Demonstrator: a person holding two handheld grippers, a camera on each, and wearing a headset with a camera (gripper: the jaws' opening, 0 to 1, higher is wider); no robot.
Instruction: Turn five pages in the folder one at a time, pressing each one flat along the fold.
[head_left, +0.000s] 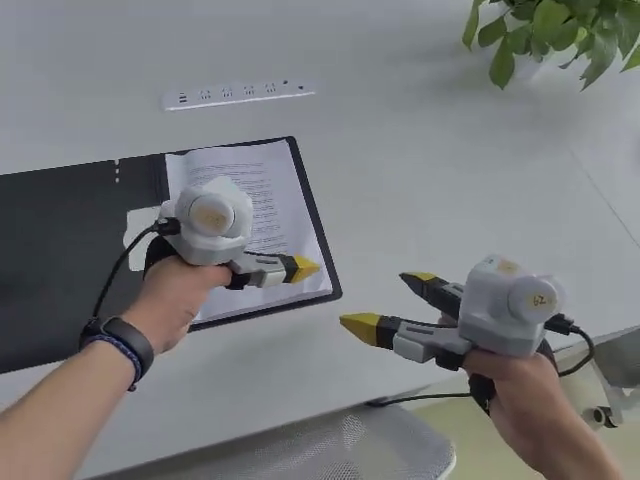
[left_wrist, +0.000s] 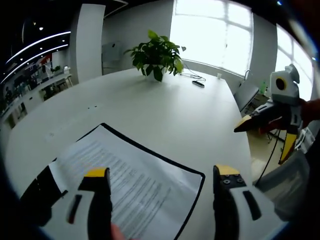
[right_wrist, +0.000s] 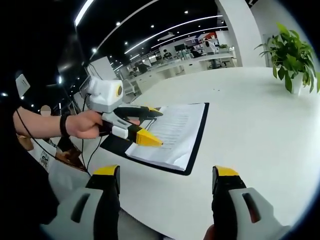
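A black folder (head_left: 60, 250) lies open and flat on a smooth white table (head_left: 430, 150), near its front edge. A sheet of printed text (head_left: 250, 190) sits on the folder's right half inside a thin dark border.

The left gripper (head_left: 303, 268), a rounded white plastic body with dark jaws tipped in yellow wedges, is held over the sheet's lower right corner. In the left gripper view (left_wrist: 162, 175) its jaws stand wide apart with nothing between them. Whether a tip touches the paper cannot be told. A dark band (head_left: 120, 340) circles the wrist of the hand (head_left: 180, 290) holding it, and a black cable runs from the body.

The right gripper (head_left: 390, 302) is off the folder, over bare table just beside its right edge. Its yellow-tipped jaws are also spread and grip nothing.

A long white power strip (head_left: 238, 93) lies beyond the folder. A leafy green plant (head_left: 550, 30) stands at the table's far right corner.
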